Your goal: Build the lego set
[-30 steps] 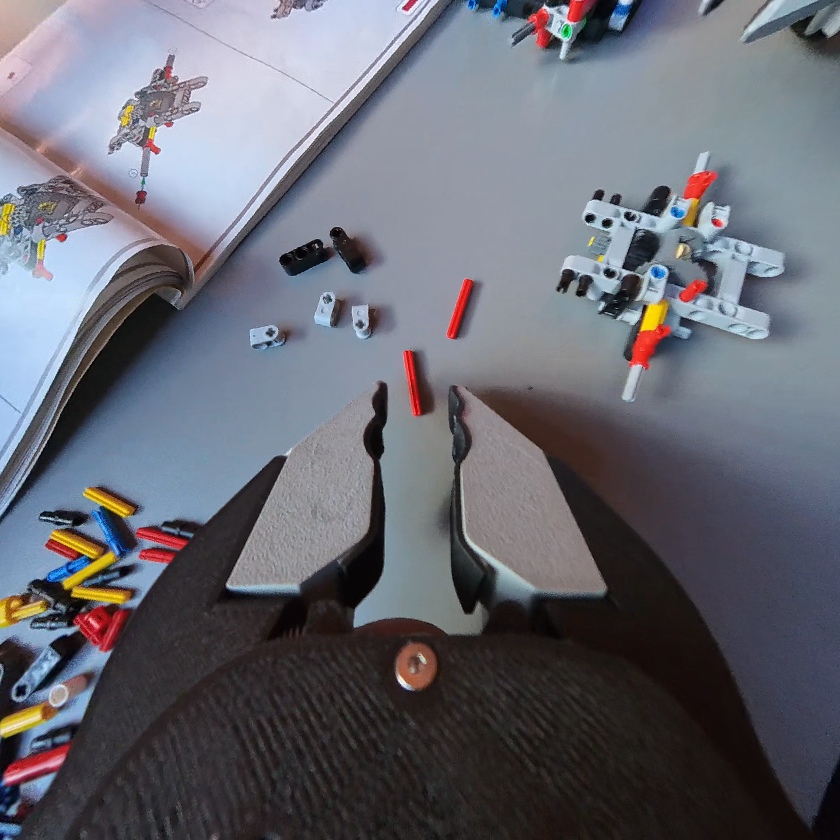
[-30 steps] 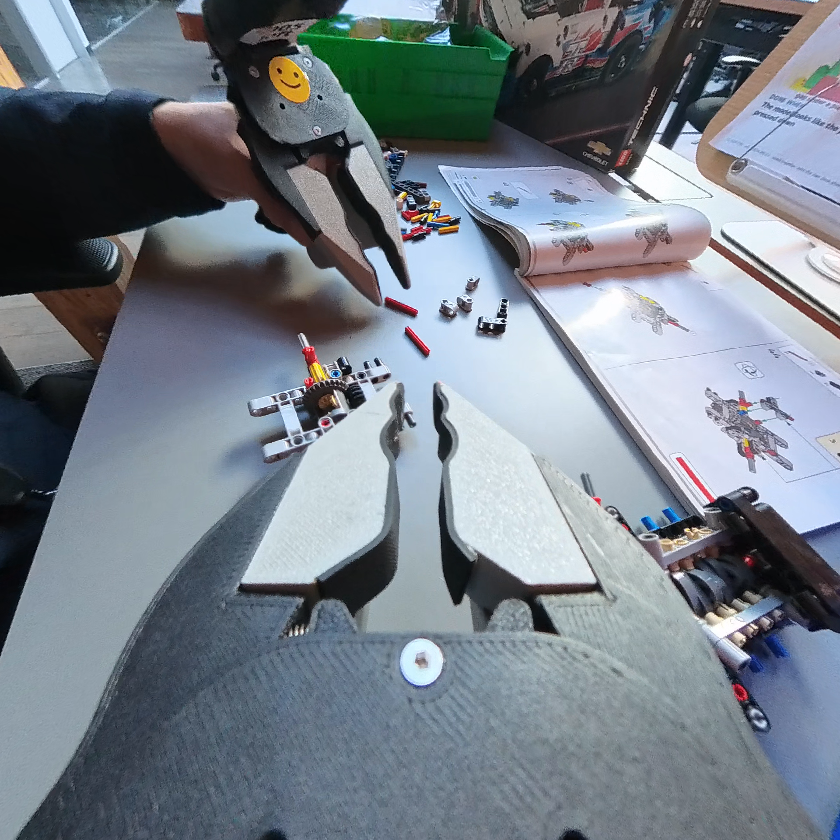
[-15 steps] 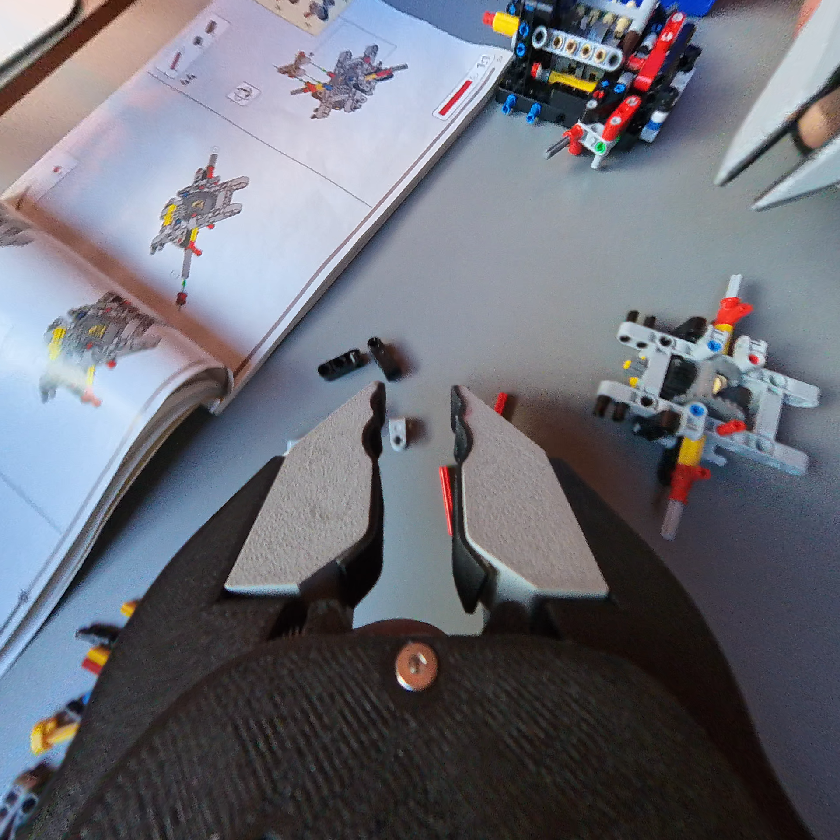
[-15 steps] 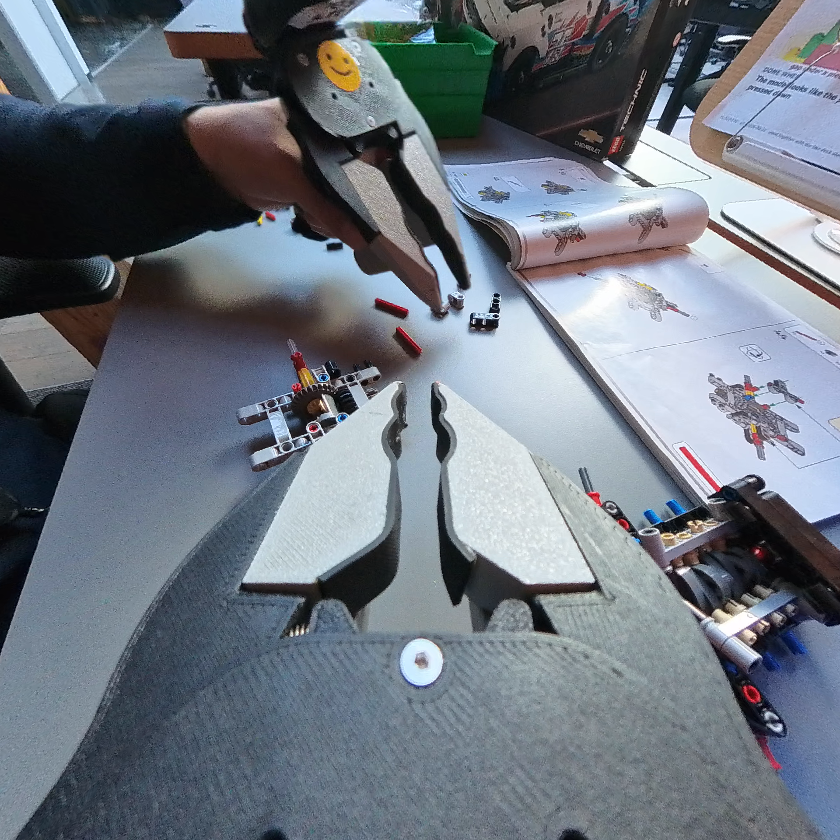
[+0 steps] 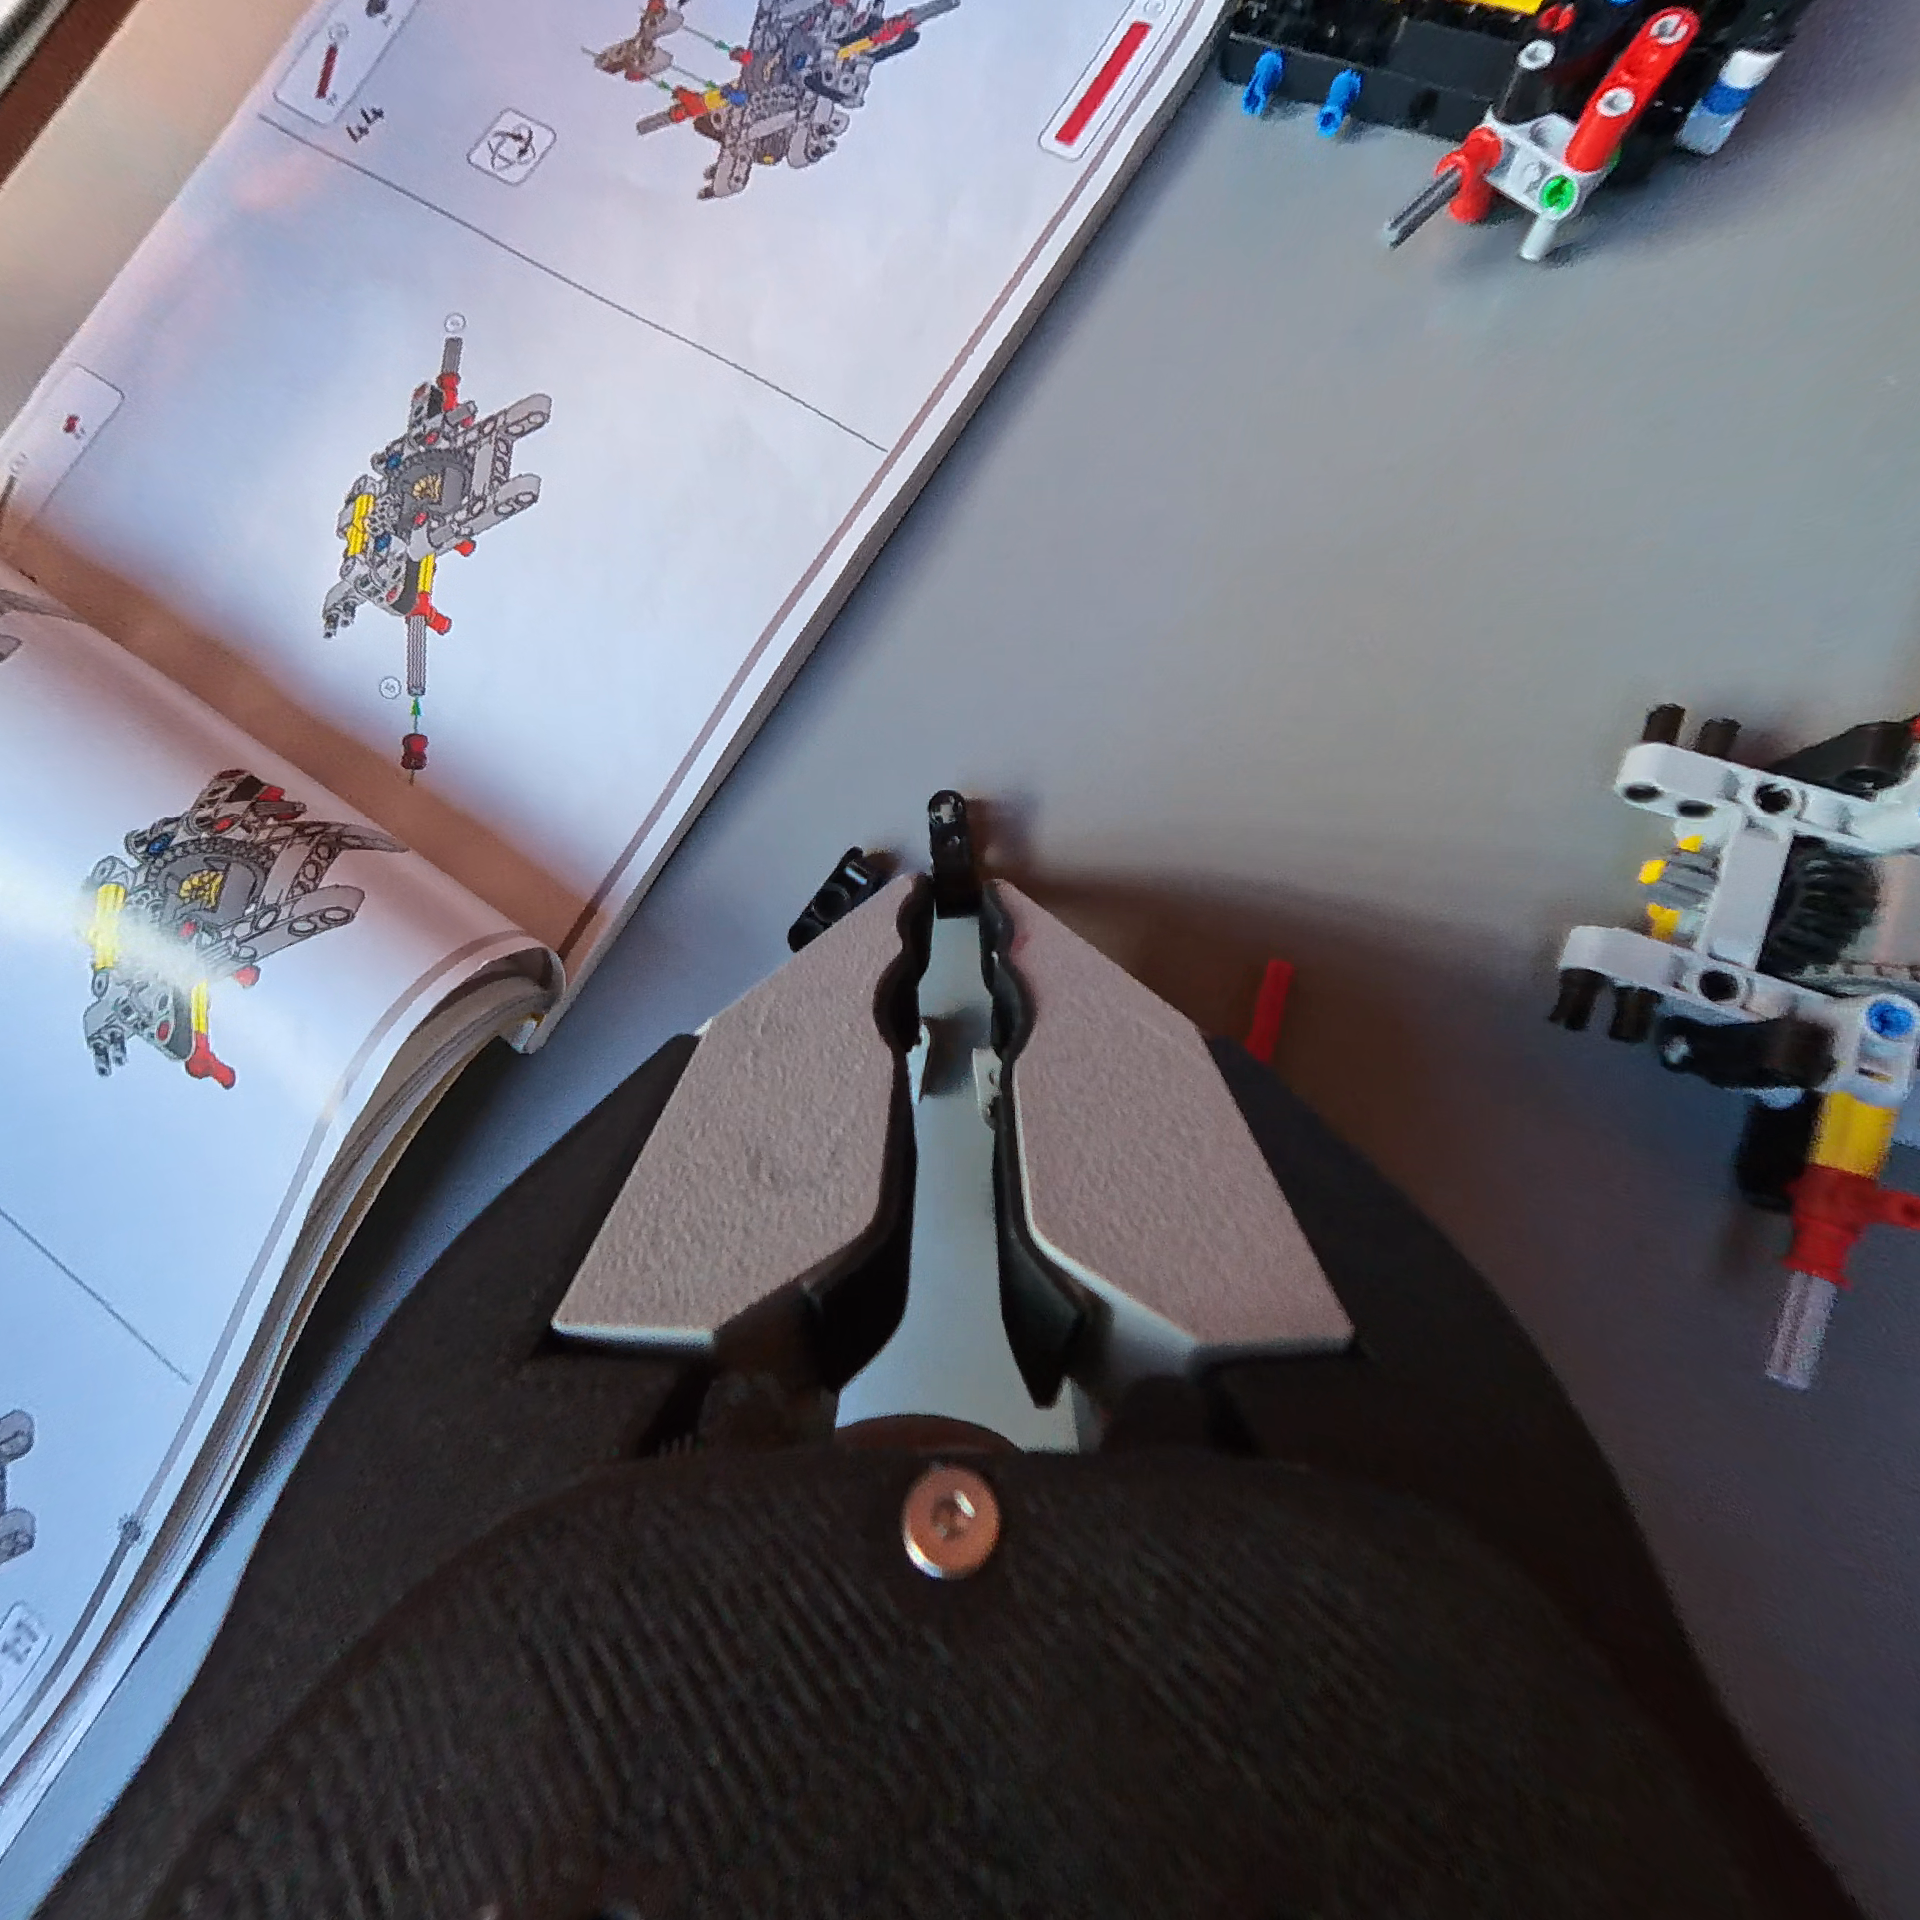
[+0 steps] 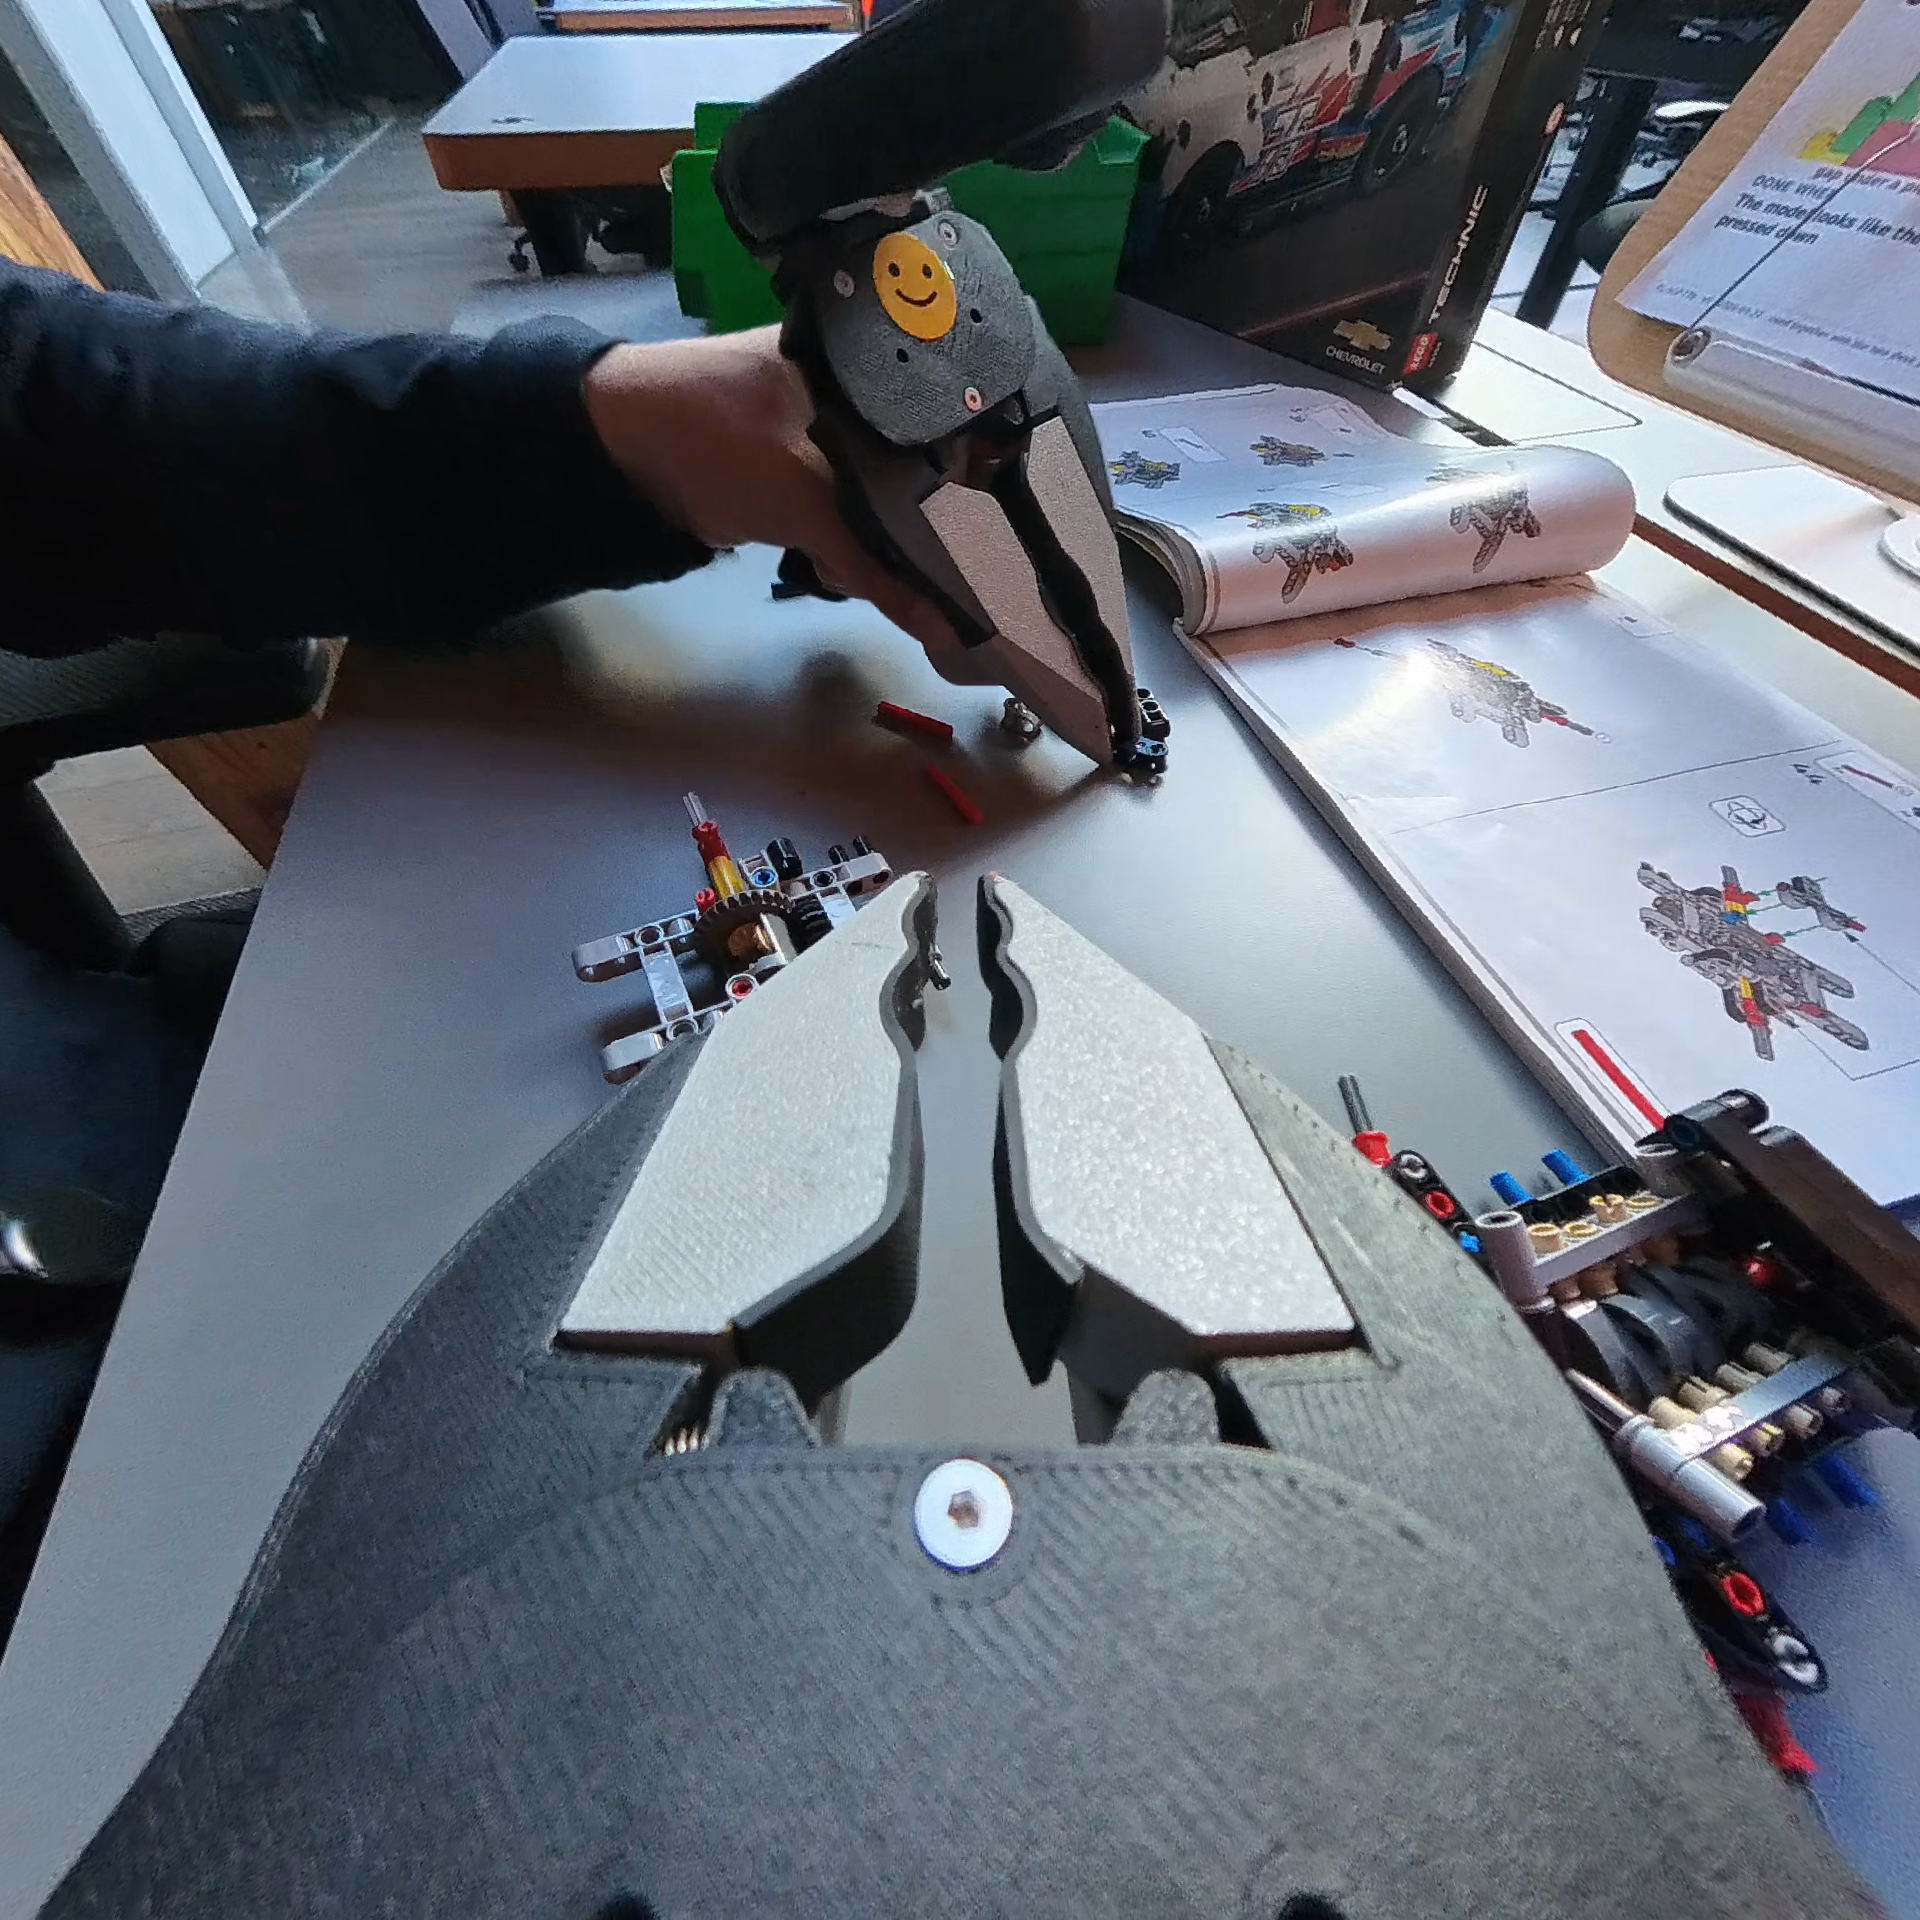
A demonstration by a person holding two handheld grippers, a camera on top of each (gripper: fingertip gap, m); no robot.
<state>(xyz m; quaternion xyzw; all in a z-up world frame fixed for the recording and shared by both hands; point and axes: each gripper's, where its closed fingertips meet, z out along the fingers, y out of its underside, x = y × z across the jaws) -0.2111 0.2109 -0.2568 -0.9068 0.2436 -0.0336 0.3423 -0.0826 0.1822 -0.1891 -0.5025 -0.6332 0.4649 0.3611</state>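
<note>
The grey surface carries it all, and biggest on it is the open instruction booklet, pages spread flat along one side, presumably so the build diagrams stay readable. Over by the right claw's side sits a large black part-built model, studded with blue and tan pins. Nearer the middle lies a light grey gear frame assembly with a yellow-and-red axle, flat on its beams. Now the left claw, held in a person's hand, tips angled steeply down to the surface right beside the booklet's edge: its fingertips are clenched on a small black connector piece, which pokes out ahead of them. A second black connector lies just beside. The right claw hangs back above the surface, nearly closed, gripping nothing. Two red axles lie loose behind the left claw.
</note>
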